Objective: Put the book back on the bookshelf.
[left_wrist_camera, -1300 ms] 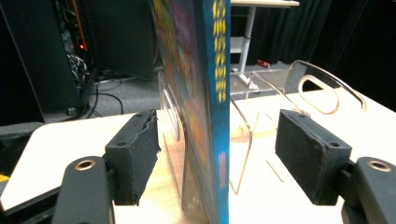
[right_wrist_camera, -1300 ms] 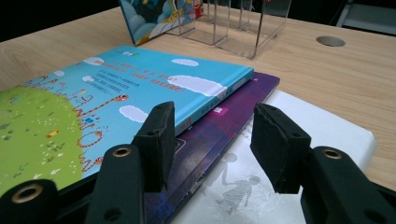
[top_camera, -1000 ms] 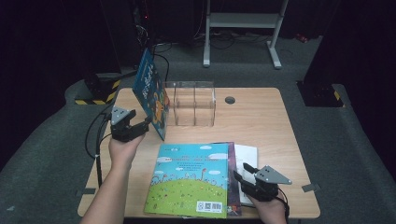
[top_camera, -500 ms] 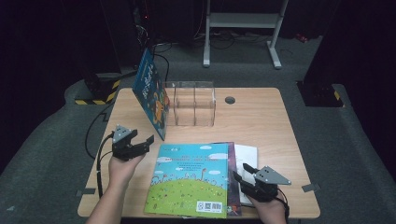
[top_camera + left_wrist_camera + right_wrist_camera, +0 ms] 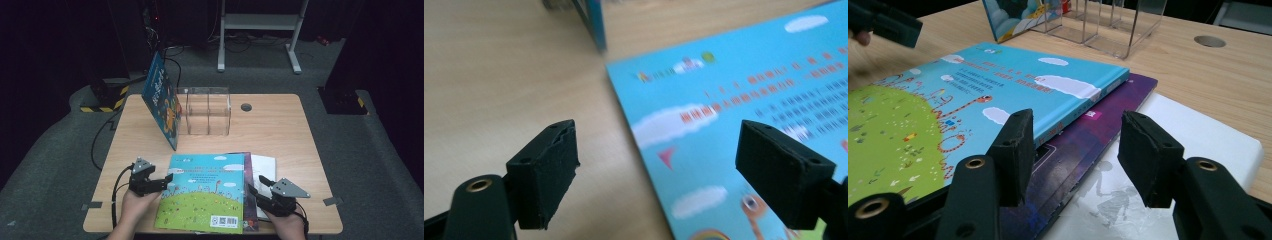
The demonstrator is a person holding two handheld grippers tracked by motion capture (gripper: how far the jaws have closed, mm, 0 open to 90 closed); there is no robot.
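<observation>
A stack of books lies flat on the near half of the wooden bench, topped by a blue-and-green picture book whose cover shows clouds, grass and a barcode at its near edge. Under it a purple book sticks out to the right, and under that a white book reaches further right. The left gripper sits at the left edge of the picture book, held low over the bench in the person's left hand. Its fingers have just been opening and stand wide apart; in the left gripper view one finger hangs over bare wood and the other over the blue cover, so the book's left edge runs between them, with neither pad pressing on it. The right gripper rests at the right side of the stack, near the bench's front edge. Its fingers stand partly open: in the right gripper view the left one is just beside the picture book's right edge, the right one hangs above the white book, and the purple book lies in the gap, gripped by neither. Further back a clear acrylic organizer stands near the middle of the bench, and another blue picture book leans tilted against its left side.
</observation>
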